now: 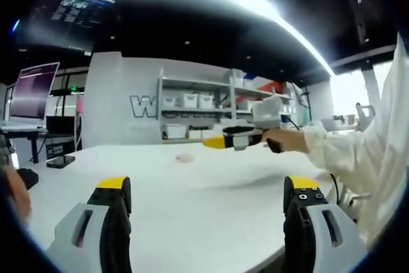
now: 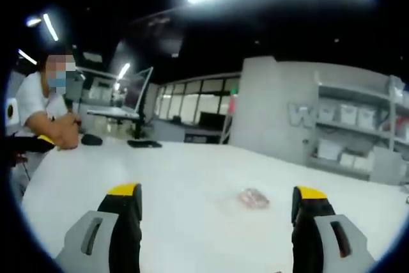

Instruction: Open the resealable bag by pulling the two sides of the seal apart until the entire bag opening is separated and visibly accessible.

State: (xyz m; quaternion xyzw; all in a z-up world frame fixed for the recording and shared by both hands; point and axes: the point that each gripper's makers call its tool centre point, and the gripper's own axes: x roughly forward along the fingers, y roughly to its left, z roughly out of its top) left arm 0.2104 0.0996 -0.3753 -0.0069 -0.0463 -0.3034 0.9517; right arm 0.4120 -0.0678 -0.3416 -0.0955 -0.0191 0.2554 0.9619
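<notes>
Both grippers held above the wide white table, nothing yet engaged.

Left gripper: jaws spread wide, yellow-tipped, nothing between them. Ahead of it and well apart lies the small clear resealable bag with pinkish contents, flat on the table. In the left gripper view the right gripper reaches in from the right, carried by a hand in a white sleeve, above the table and just beyond the bag.

Right gripper: jaws likewise fully apart and empty. The bag lies ahead of it, between the jaw lines but nearer the right jaw, not touched by either.

Seal detail too small and blurred to read; cannot tell whether it is pressed shut.

Judgement on progress: task appears not begun. Neither side of the seal is gripped; the bag lies flat. Left to do: bring both grippers down, take one lip each, pull apart along the full opening.

Another person sits at the far left edge of the table.
</notes>
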